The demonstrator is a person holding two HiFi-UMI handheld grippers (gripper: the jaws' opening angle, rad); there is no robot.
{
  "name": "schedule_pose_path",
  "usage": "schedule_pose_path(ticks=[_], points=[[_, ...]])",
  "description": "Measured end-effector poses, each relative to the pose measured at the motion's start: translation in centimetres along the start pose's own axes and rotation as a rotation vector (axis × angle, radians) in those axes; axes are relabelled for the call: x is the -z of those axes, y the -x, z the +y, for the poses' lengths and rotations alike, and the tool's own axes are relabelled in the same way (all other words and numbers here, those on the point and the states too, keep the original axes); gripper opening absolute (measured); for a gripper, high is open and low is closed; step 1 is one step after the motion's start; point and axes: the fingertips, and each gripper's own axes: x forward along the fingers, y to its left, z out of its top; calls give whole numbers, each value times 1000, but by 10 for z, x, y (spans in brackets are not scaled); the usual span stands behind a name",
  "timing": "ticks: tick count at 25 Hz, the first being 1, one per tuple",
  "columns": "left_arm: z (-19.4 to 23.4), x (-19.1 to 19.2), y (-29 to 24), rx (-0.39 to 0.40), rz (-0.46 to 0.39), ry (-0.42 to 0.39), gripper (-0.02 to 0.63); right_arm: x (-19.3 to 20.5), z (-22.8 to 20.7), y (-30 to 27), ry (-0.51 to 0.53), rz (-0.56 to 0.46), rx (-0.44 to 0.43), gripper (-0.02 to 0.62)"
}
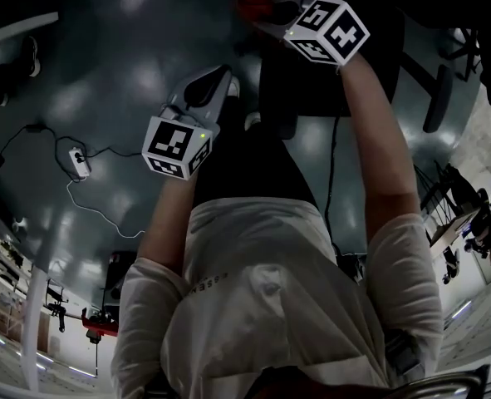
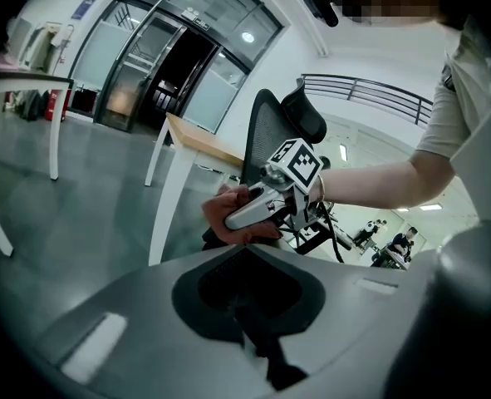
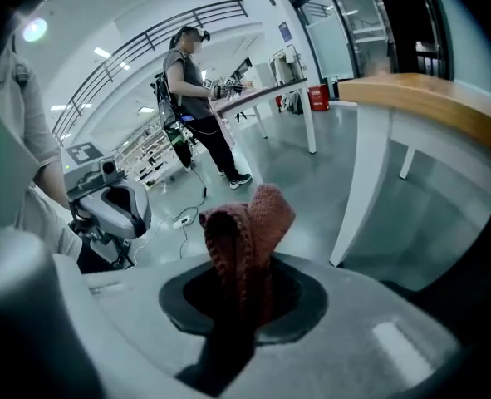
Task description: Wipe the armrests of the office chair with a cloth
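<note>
The black office chair stands in front of me, and its mesh back and headrest rise behind my right gripper. That gripper is shut on a red-brown knitted cloth, bunched up between its jaws. In the left gripper view the cloth hangs close above a dark part of the chair; I cannot tell whether they touch. A dark padded bar, perhaps an armrest, lies to the right. My left gripper hovers lower left of the chair, jaws together and holding nothing.
A white-legged table with a wooden top stands just beyond the chair. A power strip with a trailing cable lies on the grey floor at left. Another person stands at a far table. More chairs are at right.
</note>
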Motion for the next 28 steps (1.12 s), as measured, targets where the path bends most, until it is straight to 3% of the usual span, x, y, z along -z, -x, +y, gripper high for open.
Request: schedule_pose_path(ticks=[6, 19, 25, 28], points=[[-13, 10, -1, 14, 19, 1, 17, 7, -14, 20, -101, -78, 52, 48], [-49, 25, -2, 30, 28, -22, 17, 46, -35, 80, -261, -226, 269, 48], [-63, 40, 14, 16, 19, -24, 17, 70, -19, 91, -327, -275, 352, 48], [-72, 47, 15, 8, 15, -20, 17, 86, -1, 88, -311, -253, 330, 48]])
